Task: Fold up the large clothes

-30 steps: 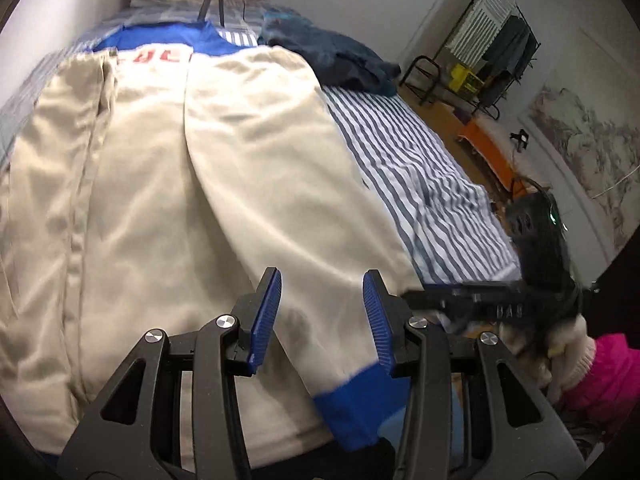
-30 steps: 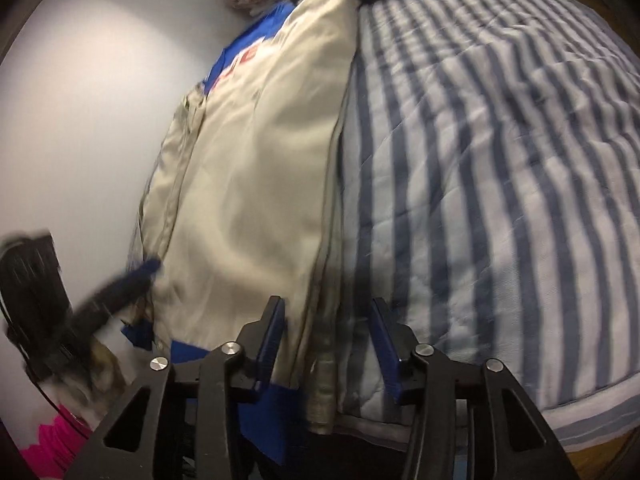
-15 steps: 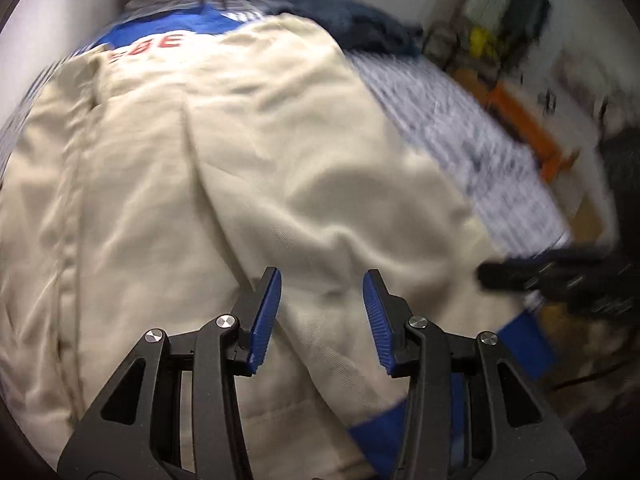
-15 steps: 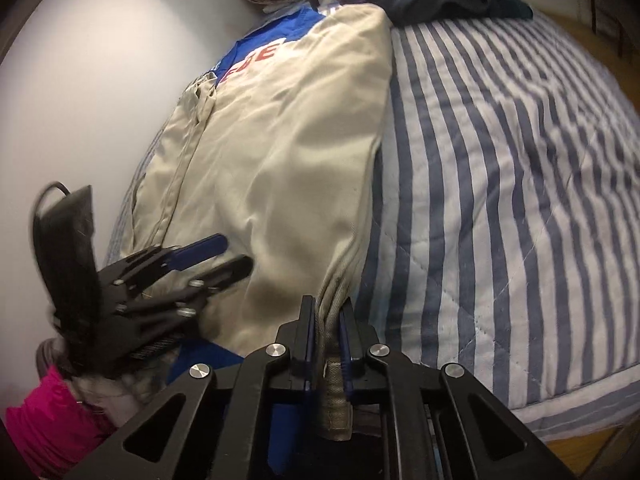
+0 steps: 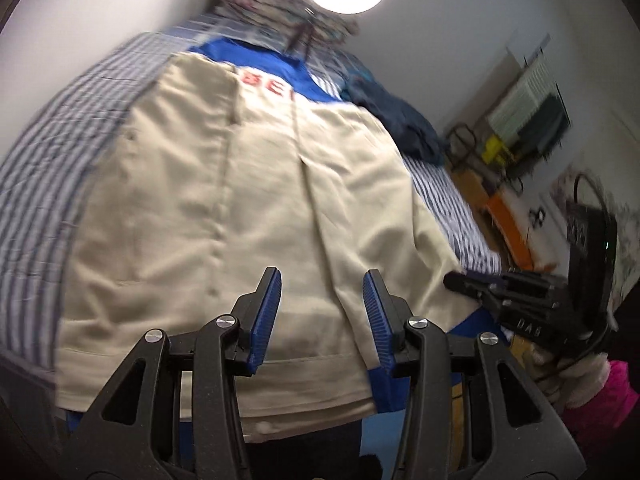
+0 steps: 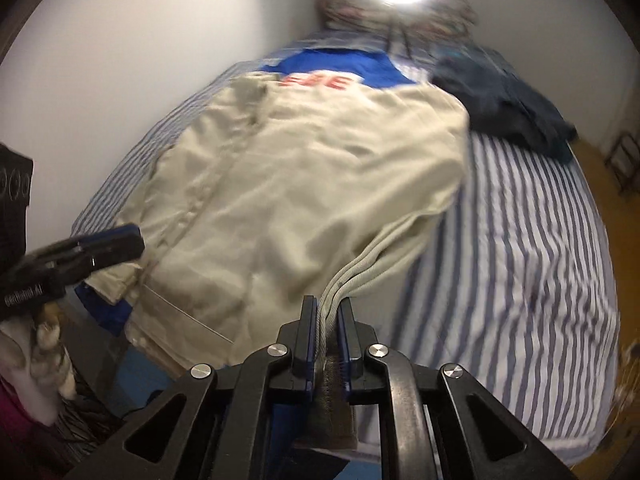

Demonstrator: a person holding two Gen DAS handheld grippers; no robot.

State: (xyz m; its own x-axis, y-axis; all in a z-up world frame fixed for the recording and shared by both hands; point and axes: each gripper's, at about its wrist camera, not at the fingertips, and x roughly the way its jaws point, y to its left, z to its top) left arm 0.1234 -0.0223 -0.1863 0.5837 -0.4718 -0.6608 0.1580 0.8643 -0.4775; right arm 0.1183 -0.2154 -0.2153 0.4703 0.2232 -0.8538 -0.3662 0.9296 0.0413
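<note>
Now: beige woven jacket (image 6: 304, 184), blue-trimmed, on striped bed (image 6: 520, 260) — right tool (image 6: 327, 332) clamped on its ribbed hem; left tool (image 5: 320, 316) half-open, empty.

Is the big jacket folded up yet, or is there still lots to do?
Not yet. Done: the beige jacket lies spread flat on the striped bed. In hand: the right gripper has just closed on the ribbed hem and lifts that corner. The left gripper is open, holding nothing. Left: grabbing the other corner and every fold.
</note>
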